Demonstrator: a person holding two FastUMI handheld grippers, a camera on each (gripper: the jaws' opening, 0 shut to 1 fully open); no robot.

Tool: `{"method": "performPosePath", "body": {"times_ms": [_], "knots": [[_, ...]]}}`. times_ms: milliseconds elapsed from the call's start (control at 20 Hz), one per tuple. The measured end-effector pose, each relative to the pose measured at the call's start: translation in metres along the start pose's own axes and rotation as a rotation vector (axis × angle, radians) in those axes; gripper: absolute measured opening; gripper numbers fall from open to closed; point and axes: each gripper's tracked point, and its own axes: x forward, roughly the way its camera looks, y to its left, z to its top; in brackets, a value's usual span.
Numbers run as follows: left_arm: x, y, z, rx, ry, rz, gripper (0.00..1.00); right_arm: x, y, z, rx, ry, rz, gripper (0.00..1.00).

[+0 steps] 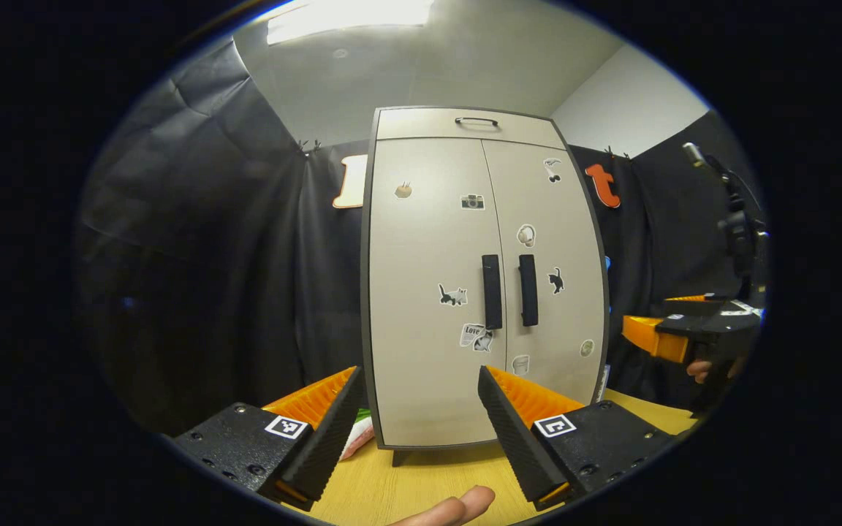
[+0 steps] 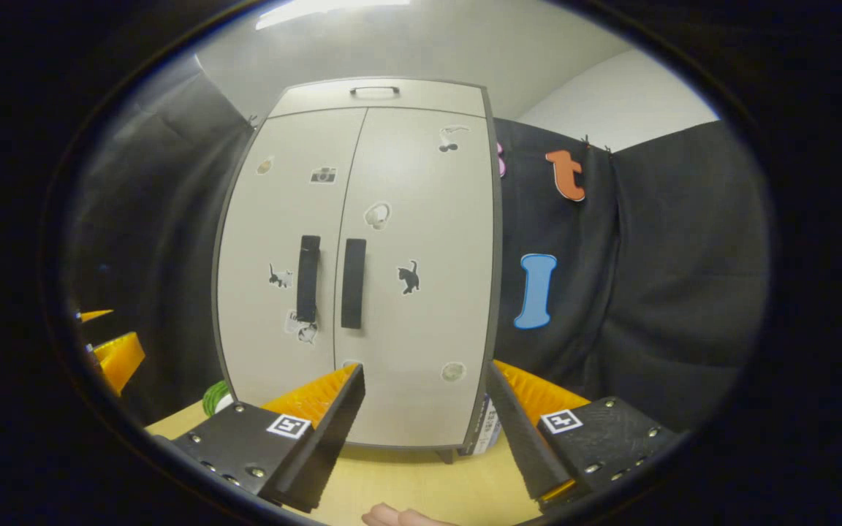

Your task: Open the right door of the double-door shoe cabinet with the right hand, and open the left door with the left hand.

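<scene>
Right now I hold my left tool [image 1: 417, 416] and right tool [image 2: 425, 413] both spread wide, empty, short of the shoe cabinet [image 1: 483, 277] standing on the surface [image 1: 428, 482], its left door [image 1: 432, 292] and right door [image 1: 549, 263] closed.

Beige shoe cabinet [image 1: 428, 307] with black handles [image 1: 492, 291], small stickers [image 1: 453, 295]; yellow wood table [image 1: 421, 489].

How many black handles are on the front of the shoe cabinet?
3: one on the left door, one on the right door, one on the top panel.
</scene>
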Motion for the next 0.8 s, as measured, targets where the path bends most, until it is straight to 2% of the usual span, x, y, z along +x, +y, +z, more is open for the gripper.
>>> {"method": "performPosePath", "body": {"times_ms": [100, 550, 800], "knots": [[-0.001, 0.000, -0.001, -0.014, 0.002, -0.009, 0.97, 0.015, 0.008, 0.007, 0.006, 0.006, 0.009, 0.99], [-0.007, 0.017, -0.009, -0.042, 0.012, -0.003, 0.97, 0.089, 0.059, 0.042, 0.042, -0.021, 0.078, 0.99], [-0.011, 0.026, -0.019, -0.042, 0.021, -0.004, 0.97, 0.141, 0.081, 0.040, 0.112, 0.011, 0.104, 0.98]]}}
